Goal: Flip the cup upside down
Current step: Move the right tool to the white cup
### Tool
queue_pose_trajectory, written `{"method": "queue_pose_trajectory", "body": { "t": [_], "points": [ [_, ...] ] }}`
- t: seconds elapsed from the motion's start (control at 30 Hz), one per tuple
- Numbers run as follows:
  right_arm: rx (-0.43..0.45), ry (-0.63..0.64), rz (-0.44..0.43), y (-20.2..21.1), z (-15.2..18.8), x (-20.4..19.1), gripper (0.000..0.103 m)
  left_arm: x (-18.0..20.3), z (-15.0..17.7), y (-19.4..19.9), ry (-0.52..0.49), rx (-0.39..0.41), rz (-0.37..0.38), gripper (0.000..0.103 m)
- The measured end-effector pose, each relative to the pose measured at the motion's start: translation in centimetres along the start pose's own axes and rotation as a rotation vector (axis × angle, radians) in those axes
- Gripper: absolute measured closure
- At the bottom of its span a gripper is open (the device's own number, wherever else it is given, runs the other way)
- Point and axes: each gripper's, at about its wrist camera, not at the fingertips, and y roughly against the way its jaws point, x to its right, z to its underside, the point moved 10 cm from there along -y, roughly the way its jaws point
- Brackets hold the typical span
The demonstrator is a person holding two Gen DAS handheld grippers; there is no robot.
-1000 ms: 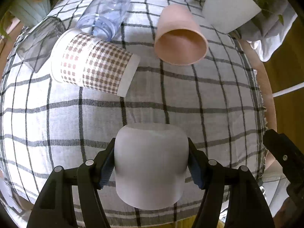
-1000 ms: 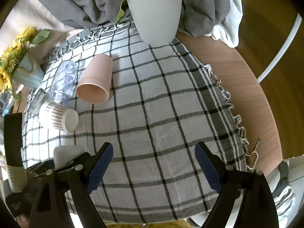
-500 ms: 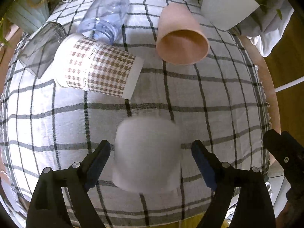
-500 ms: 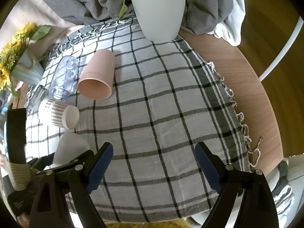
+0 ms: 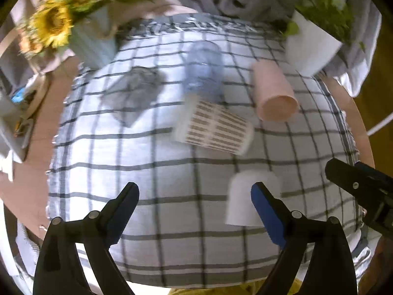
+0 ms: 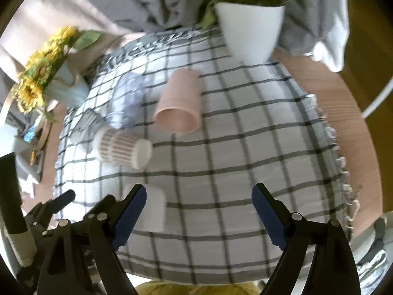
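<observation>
presently: white cup [image 5: 248, 201] upside down on checked cloth [image 5: 152, 172], free of both grippers. left gripper [image 5: 194, 211] jaws wide, empty; right gripper [image 6: 199, 211] jaws wide, empty.

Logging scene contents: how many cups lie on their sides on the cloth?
4: pink cup nearest the planter, checked paper cup mid-cloth, clear blue cup behind it, grey glass leftmost. Blur may hide more.

— What lies on the checked cloth [image 5: 152, 177]?
— A pink cup [image 6: 180, 103], a patterned paper cup [image 6: 120, 147] and a clear bottle [image 5: 202, 71], all on their sides.
— Behind?
— Sunflowers [image 5: 52, 24], a white plant pot [image 6: 250, 28].
</observation>
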Motion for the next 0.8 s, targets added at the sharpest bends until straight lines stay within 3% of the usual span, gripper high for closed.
{"method": "queue_pose_trajectory", "body": {
  "t": [0.23,0.4,0.57,0.8],
  "points": [
    [-0.112,-0.003,-0.079,-3.3,0.2,-3.9,0.015,-4.6,0.0,0.0,0.069,0.013,-0.039,0.009],
    [-0.252,-0.012,-0.133,-6.2,0.8,-5.7,0.015,-6.5,-0.4,-0.9,0.090,0.008,-0.064,0.009],
    [-0.390,-0.060,-0.132,-9.3,2.0,-5.9,0.016,-7.5,-0.5,-1.6,0.088,0.006,-0.074,0.009],
    [-0.441,-0.080,-0.113,-11.0,2.8,-6.3,0.022,-8.4,-0.3,-2.8,0.097,-0.020,-0.066,0.009]
  ]
}}
